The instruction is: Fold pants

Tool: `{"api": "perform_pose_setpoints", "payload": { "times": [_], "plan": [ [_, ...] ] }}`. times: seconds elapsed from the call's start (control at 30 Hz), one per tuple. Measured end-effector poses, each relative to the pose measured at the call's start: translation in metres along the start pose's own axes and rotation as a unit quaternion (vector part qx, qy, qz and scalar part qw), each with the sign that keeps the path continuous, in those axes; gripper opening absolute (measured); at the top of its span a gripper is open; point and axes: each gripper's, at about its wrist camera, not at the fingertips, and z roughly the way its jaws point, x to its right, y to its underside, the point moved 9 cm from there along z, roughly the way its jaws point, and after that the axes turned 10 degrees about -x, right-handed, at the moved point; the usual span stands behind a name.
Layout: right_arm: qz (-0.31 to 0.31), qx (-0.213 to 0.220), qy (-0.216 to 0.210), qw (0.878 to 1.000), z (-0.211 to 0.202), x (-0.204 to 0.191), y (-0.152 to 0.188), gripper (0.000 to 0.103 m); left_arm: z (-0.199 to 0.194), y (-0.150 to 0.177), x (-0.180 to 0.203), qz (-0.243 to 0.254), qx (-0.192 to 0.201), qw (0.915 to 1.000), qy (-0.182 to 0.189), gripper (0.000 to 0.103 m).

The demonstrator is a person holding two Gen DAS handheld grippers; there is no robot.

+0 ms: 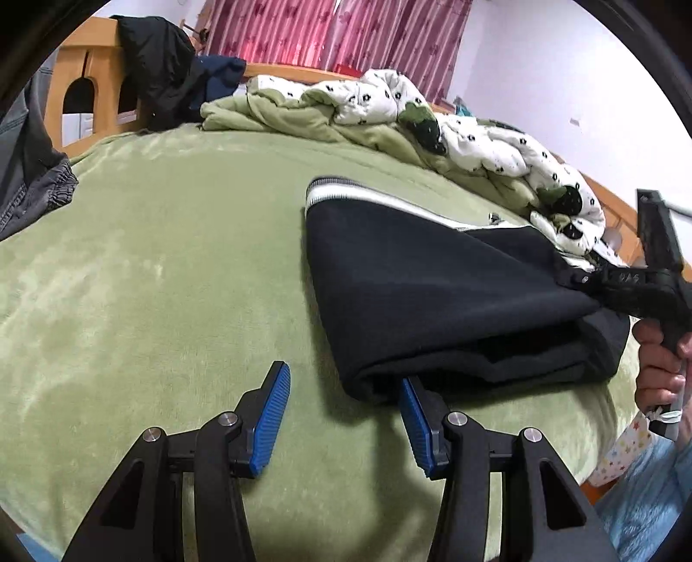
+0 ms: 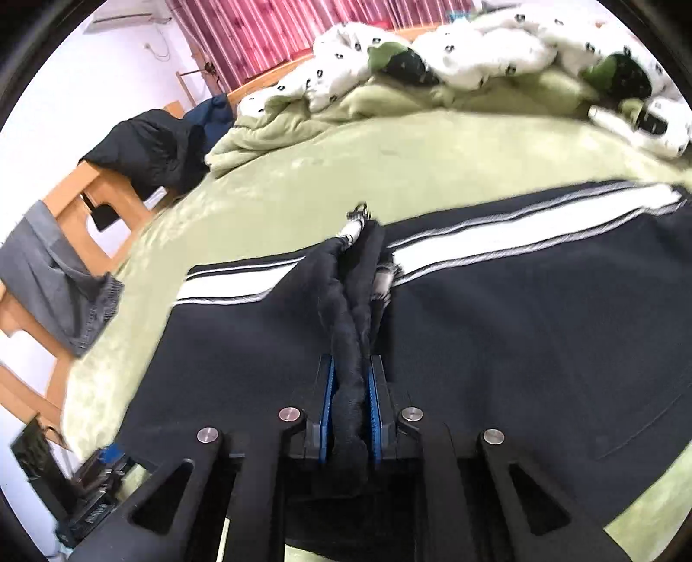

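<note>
A: We're looking down our right gripper (image 2: pixel 350 406) and its blue pads (image 2: pixel 329 402) are pinching a bunched ridge of black fabric, the track pants (image 2: pixel 497 328) themselves, gathered up tight between the two fingers.

B: And we can see those pants spread across the green blanket (image 2: pixel 302 190) on the bed, white side stripe (image 2: pixel 519 225) running along the far edge, a zipper pull (image 2: pixel 361 212) poking out just past the pinched fold.

A: Over on our left gripper (image 1: pixel 344 415), different story: jaws spread, nothing between them but blanket. The right-hand blue pad (image 1: pixel 415 423) sits just at the near corner of the folded pants (image 1: pixel 432 294) (touching or merely beside, we can't tell).

B: From that left view the pants lie doubled over, the fold running toward the right, where the right gripper's black body (image 1: pixel 635 285) meets the cloth and a hand (image 1: pixel 659 372) grips its handle.

A: Behind it all, a rumpled white quilt (image 1: pixel 497 147) with dark spots heaped along the far side, a dark jacket (image 1: pixel 155 73) slung over the wooden bed frame (image 1: pixel 86 65), pink curtains (image 1: pixel 337 30) beyond.

B: Grey garment (image 2: pixel 56 281) draped at the left end, too.
</note>
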Motion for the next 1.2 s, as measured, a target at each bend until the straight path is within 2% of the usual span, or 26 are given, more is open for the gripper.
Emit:
{"api": "perform_pose_setpoints", "payload": {
  "times": [0.07, 0.1, 0.2, 0.33, 0.4, 0.47, 0.5, 0.57, 0.63, 0.7, 0.73, 0.9, 1.0, 1.07, 1.13, 1.2],
  "plan": [
    [-0.002, -0.051, 0.018, 0.999, 0.030, 0.001, 0.016, 0.018, 0.002, 0.004, 0.002, 0.007, -0.017, 0.9998, 0.009, 0.048],
    [-0.014, -0.057, 0.035, 0.998, 0.037, 0.002, 0.023, 0.020, 0.001, 0.005, 0.003, 0.013, -0.022, 0.9996, 0.010, 0.048],
    [-0.052, -0.039, 0.057, 0.996, 0.016, -0.007, 0.025, 0.025, -0.020, 0.007, 0.006, 0.048, -0.014, 0.9987, 0.009, 0.048],
    [-0.076, 0.048, 0.068, 0.994, -0.036, -0.019, 0.026, 0.025, -0.043, -0.009, 0.005, 0.040, 0.004, 0.9987, 0.030, 0.048],
    [-0.098, 0.074, 0.061, 0.991, -0.045, -0.032, 0.025, 0.025, -0.041, -0.030, 0.008, 0.031, 0.014, 0.9992, 0.018, 0.048],
    [-0.121, 0.066, 0.065, 0.988, -0.037, -0.042, 0.030, 0.023, -0.031, -0.048, 0.015, 0.025, 0.016, 0.9995, 0.010, 0.048],
    [-0.129, 0.038, 0.078, 0.988, -0.022, -0.042, 0.039, 0.022, -0.023, -0.056, 0.019, 0.023, 0.011, 0.9996, 0.014, 0.048],
    [-0.133, -0.017, 0.098, 0.986, 0.003, -0.037, 0.055, 0.018, -0.007, -0.057, 0.021, 0.023, -0.012, 0.9997, -0.001, 0.048],
    [-0.157, -0.006, 0.126, 0.979, 0.006, -0.037, 0.063, 0.018, 0.013, -0.043, 0.023, 0.036, -0.043, 0.9983, -0.014, 0.048],
    [-0.187, -0.011, 0.141, 0.972, 0.004, -0.044, 0.067, 0.018, 0.020, -0.026, 0.021, 0.054, -0.047, 0.9965, -0.043, 0.048],
    [-0.188, -0.010, 0.132, 0.973, 0.002, -0.045, 0.067, 0.018, 0.020, -0.016, 0.020, 0.059, -0.043, 0.9963, -0.045, 0.049],
    [-0.159, -0.016, 0.087, 0.983, -0.019, -0.033, 0.064, 0.019, 0.007, -0.012, 0.007, 0.010, -0.061, 0.9978, 0.025, 0.049],
    [-0.119, 0.003, 0.102, 0.988, -0.043, -0.007, 0.056, 0.028, 0.001, -0.025, 0.000, 0.001, -0.050, 0.9985, 0.023, 0.049],
    [-0.088, 0.016, 0.122, 0.989, -0.064, 0.017, 0.048, 0.043, 0.005, -0.032, 0.000, 0.000, -0.061, 0.9977, 0.031, 0.049],
    [-0.057, 0.024, 0.148, 0.987, -0.085, 0.049, 0.041, 0.050, 0.013, -0.040, -0.001, -0.009, -0.070, 0.9968, 0.037, 0.048],
    [-0.019, 0.043, 0.175, 0.983, -0.110, 0.087, 0.036, 0.051, 0.019, -0.048, -0.002, -0.010, -0.076, 0.9961, 0.045, 0.048]
  ]
}}
